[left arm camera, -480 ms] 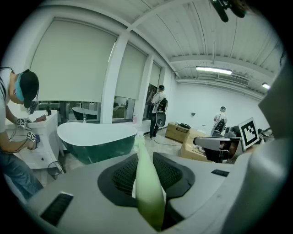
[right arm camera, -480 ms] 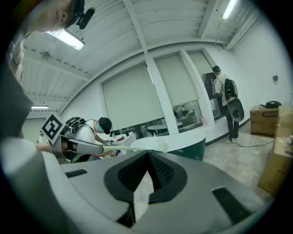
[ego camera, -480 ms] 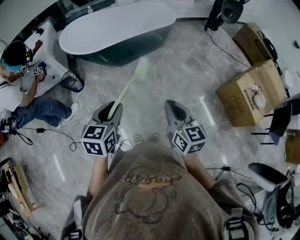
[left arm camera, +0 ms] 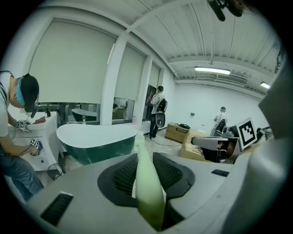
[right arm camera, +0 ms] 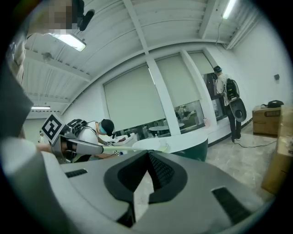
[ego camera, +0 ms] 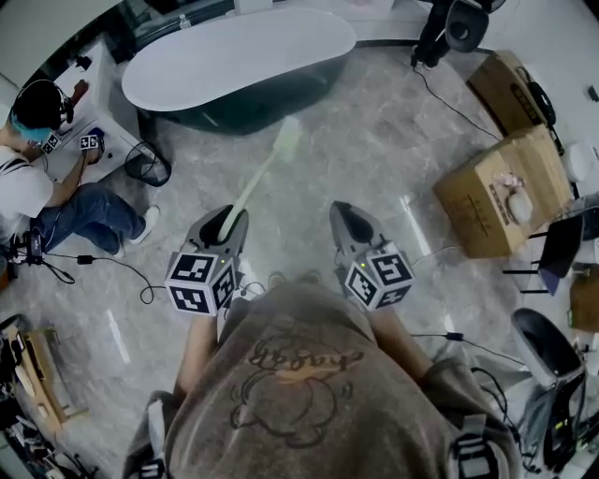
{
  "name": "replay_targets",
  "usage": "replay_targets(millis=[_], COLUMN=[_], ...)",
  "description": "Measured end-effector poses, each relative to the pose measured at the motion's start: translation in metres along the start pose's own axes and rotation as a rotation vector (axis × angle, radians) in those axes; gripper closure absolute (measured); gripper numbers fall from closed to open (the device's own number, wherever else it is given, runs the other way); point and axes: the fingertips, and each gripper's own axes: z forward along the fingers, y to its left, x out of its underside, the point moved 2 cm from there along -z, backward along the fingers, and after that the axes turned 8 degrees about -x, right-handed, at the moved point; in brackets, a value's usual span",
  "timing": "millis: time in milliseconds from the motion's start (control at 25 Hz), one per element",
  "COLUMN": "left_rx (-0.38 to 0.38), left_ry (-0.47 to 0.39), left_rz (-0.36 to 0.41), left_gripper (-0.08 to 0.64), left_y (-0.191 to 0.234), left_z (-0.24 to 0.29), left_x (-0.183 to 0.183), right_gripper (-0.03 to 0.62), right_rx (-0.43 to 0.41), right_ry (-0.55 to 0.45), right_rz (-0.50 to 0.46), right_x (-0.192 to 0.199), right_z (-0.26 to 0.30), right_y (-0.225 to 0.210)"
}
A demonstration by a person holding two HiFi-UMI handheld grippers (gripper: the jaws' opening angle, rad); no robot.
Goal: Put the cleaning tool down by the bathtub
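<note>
The cleaning tool (ego camera: pixel 257 178) is a long pale green brush that slants up from my left gripper (ego camera: pixel 223 227) toward the bathtub (ego camera: pixel 239 56), its head over the grey floor short of the tub. In the left gripper view the green handle (left arm camera: pixel 146 183) runs between the jaws, which are shut on it, and the white-rimmed green bathtub (left arm camera: pixel 96 137) stands ahead. My right gripper (ego camera: pixel 346 220) hangs beside it, shut and holding nothing. The right gripper view shows its jaws (right arm camera: pixel 149 157) meeting at the tips, with the left gripper (right arm camera: pixel 73 146) and the tool (right arm camera: pixel 137 148) off to the left.
A person (ego camera: pixel 37 178) sits at the left by a white cabinet, next to a wire basket (ego camera: pixel 145 164). Cardboard boxes (ego camera: pixel 501 187) and a chair (ego camera: pixel 562 243) stand at the right. Cables trail over the marble floor. A stand (ego camera: pixel 449 23) is behind the tub.
Almost nothing differs. The tub and floor have slid a touch in the head view. Both grippers keep their pose and the tool stays held.
</note>
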Motion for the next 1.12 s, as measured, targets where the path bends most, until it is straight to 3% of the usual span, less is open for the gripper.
replay_targets(millis=[560, 1120], left_rx=[0.038, 0.052], left_ry=[0.049, 0.071], left_rz=[0.015, 0.035], left_gripper=[0.449, 0.449], left_y=[0.041, 0.064], left_z=[0.017, 0.122], left_x=[0.025, -0.01], right_gripper=[0.594, 0.594], right_rx=[-0.021, 0.0], right_ry=[-0.028, -0.032], right_rz=[0.071, 0.055], right_x=[0.017, -0.012], right_z=[0.035, 0.11], right_y=[0.01, -0.075])
